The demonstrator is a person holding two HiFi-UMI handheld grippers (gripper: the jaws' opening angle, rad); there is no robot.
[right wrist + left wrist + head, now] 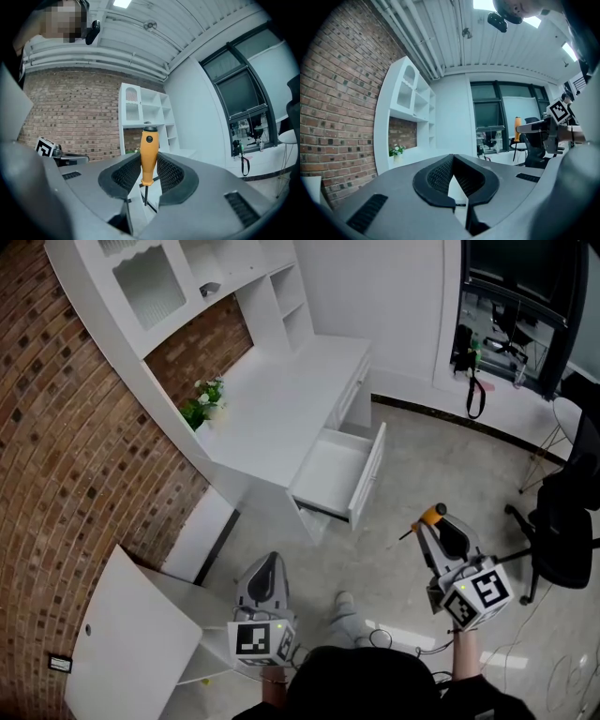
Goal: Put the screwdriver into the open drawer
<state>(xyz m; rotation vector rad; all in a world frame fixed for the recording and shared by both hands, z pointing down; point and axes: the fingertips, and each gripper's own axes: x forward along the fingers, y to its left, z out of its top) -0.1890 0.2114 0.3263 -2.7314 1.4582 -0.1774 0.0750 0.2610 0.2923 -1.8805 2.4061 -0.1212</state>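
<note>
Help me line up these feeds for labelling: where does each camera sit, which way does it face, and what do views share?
Head view: on the person's head, looking steeply down at the white desk, its open drawer, the left gripper and right gripper.
Left gripper view: on the left gripper, facing level along its closed, empty fingers toward the hutch.
Right gripper view: on the right gripper, facing level along fingers clamping the screwdriver.
Shared: all show the screwdriver.

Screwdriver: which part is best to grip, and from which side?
Its thick orange handle, jaws coming level from either side, as the right gripper holds it: the screwdriver stands upright, and the thin shaft offers little hold.
</note>
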